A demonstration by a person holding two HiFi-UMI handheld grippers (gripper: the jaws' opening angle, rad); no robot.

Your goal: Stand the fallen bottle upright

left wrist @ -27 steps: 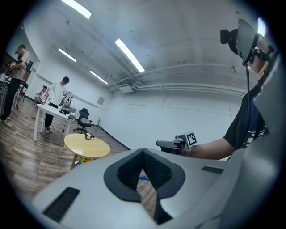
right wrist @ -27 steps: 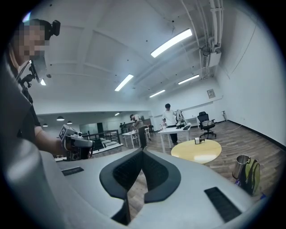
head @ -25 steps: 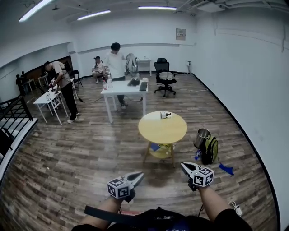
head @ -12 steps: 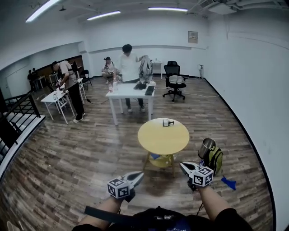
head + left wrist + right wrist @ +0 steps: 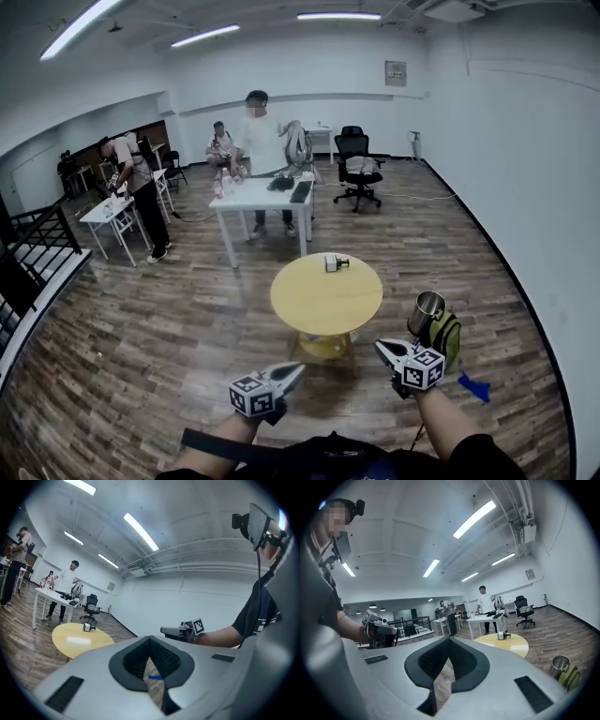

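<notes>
A small bottle [image 5: 335,263], white-bodied with a dark cap, lies on its side near the 12 o'clock edge of the round yellow tabletop [image 5: 319,309], cap toward 3 o'clock. The left hand-held gripper [image 5: 292,370] and the right hand-held gripper [image 5: 384,349] are both closed and empty.

Wood floor [image 5: 187,319] up to round tabletop [image 5: 319,305]: open, free passage. Top surface bare exc. fallen bottle [image 5: 335,263] near far edge. Right flank: backpack [image 5: 444,336] w/ metal cup [image 5: 425,312] just beside tabletop. White tabletop [image 5: 246,194] well behind.
</notes>
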